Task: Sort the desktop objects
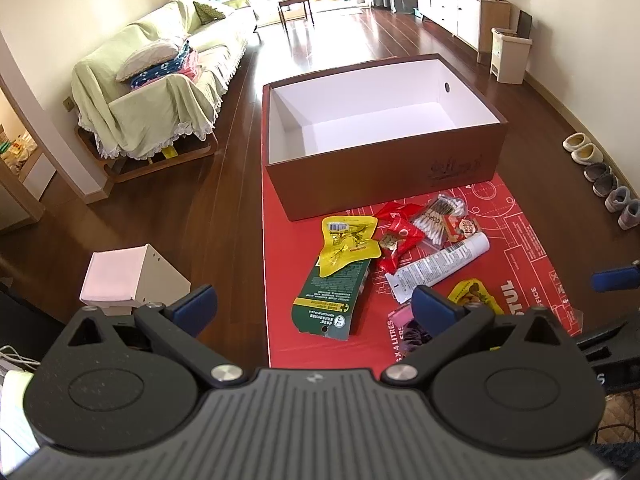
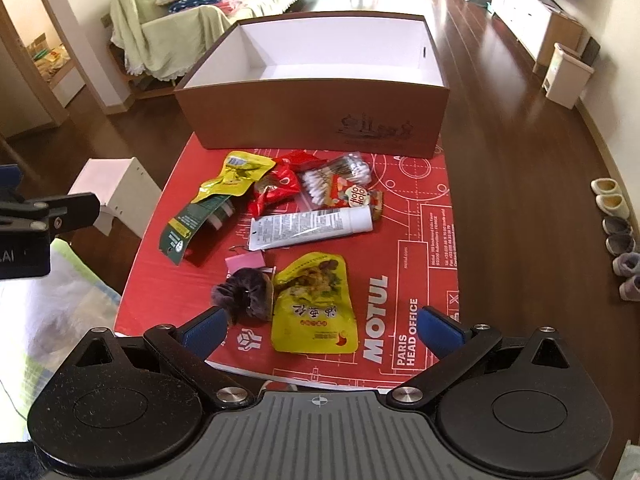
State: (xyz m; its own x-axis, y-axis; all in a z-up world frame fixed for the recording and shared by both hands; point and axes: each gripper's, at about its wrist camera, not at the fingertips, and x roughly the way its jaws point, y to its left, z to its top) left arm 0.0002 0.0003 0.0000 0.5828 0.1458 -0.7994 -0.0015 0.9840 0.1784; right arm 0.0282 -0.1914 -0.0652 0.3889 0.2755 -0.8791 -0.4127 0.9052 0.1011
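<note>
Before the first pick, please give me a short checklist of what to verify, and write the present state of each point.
1. Left gripper open, holding nothing: ok.
2. Right gripper open, holding nothing: ok.
3. Brown box has no lid and its white inside is bare, ready to receive items: ok.
4. Nearest item, the yellow snack pouch, lies flat on the red mat with nothing on top of it: ok.
5. White tube free to lift: cannot tell; its cap end touches the small packets beside the cotton swabs.
6. Green card package free: not ok, another yellow pouch lies over its far end.
</note>
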